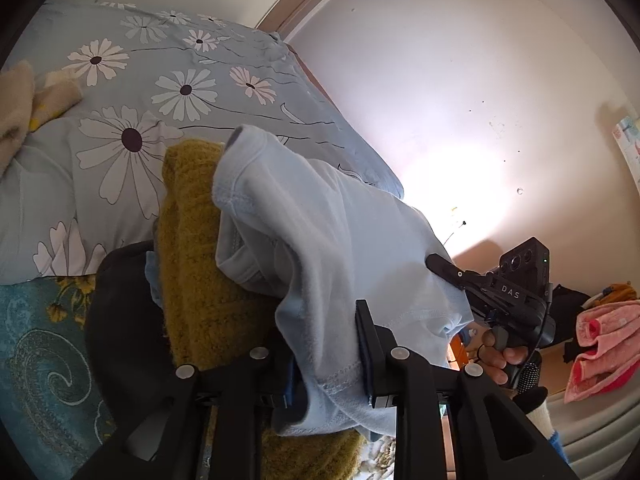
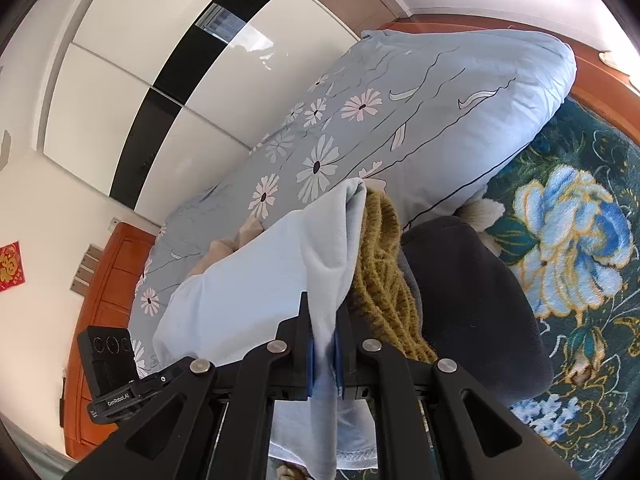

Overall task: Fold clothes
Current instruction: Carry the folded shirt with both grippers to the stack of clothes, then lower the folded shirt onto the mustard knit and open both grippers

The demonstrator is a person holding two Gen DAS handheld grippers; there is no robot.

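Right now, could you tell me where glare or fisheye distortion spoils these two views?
Left wrist view: a bright patch washes out the wall, and the picture bends towards its dark rim. Right wrist view: the wardrobe doors reflect light and their straight edges bow; the pale blue garment stays sharp, evenly lit.

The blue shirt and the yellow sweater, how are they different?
The blue shirt is smooth and pale; the yellow sweater is fuzzy, chunky and mustard-coloured. The shirt is held up by both tools, the left tool and right tool; the sweater just lies underneath. Both are soft clothes.
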